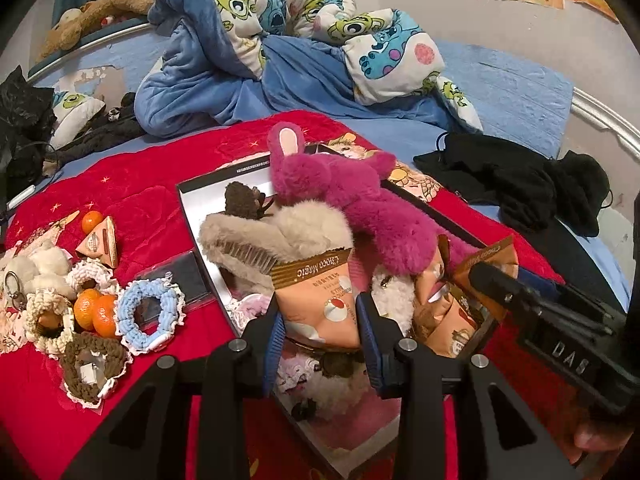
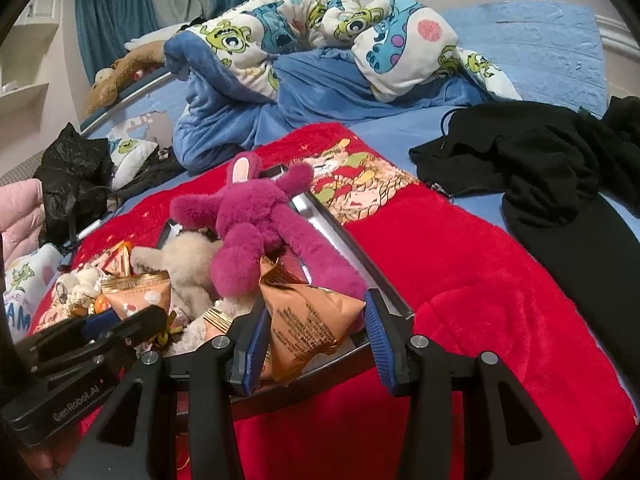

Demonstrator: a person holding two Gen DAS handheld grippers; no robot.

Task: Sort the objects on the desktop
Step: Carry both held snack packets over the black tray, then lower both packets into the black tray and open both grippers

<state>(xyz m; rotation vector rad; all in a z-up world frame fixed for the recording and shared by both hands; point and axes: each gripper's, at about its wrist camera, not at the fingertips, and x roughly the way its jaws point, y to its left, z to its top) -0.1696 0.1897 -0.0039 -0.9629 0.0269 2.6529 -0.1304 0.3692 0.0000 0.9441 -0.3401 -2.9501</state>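
- The left gripper (image 1: pixel 322 320) is clamping a peach snack packet (image 1: pixel 316 300) between both pads, holding it over the near end of the box (image 1: pixel 192 204), probably for release there.
- The right gripper (image 2: pixel 316 340) is bracketing a second snack packet (image 2: pixel 308 320) at the box's near right corner; I cannot tell whether its pads are pressing it.
- The box is holding a magenta plush toy (image 1: pixel 352 196), a beige plush toy (image 1: pixel 276 232) and several packets.
- Left of the box, crocheted rings (image 1: pixel 148 312), tangerines (image 1: pixel 94 310) and another packet (image 1: pixel 100 244) are lying unsorted on the red blanket (image 1: pixel 140 200).
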